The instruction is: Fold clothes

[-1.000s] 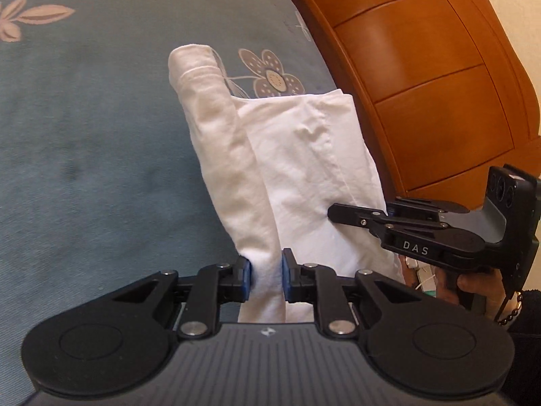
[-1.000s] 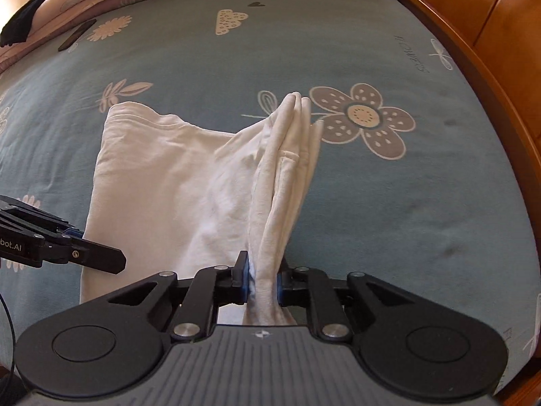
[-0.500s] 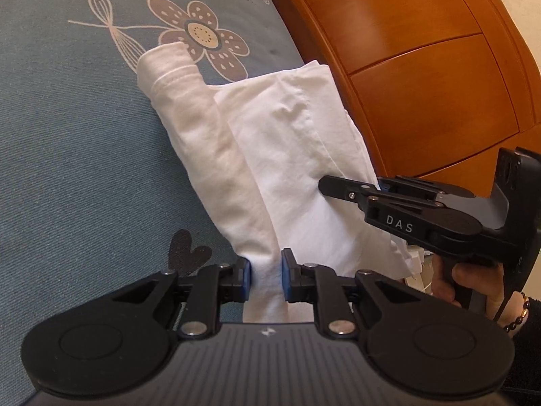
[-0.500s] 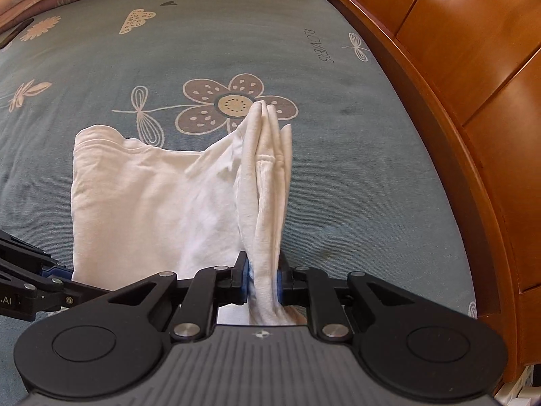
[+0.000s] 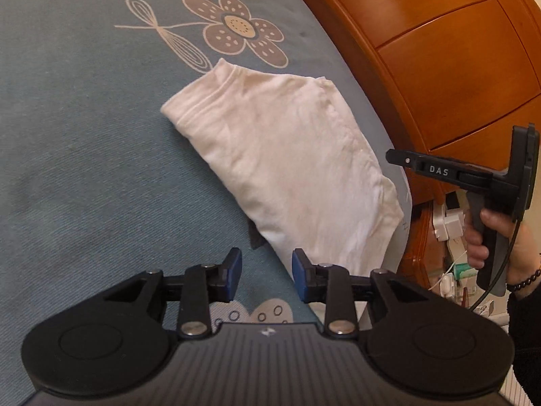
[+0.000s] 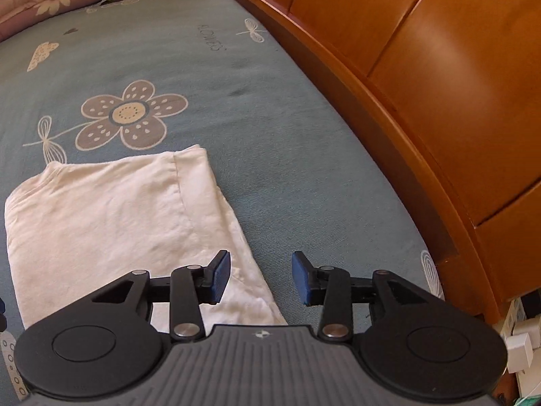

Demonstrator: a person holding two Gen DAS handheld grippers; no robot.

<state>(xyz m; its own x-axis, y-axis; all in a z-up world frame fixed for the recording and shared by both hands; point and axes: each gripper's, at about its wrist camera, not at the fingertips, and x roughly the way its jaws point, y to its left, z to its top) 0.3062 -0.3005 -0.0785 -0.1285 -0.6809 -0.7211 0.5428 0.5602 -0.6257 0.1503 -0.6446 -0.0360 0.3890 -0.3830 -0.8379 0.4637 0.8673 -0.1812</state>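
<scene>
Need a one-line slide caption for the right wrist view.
Right gripper, its empty jaws opening, over the edge of the folded white garment lying flat on the floral bedsheet.

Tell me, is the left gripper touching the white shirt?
Apart. In the left wrist view the left gripper is opening with only blue bedsheet between its pads; the white shirt lies flat just beyond.
</scene>
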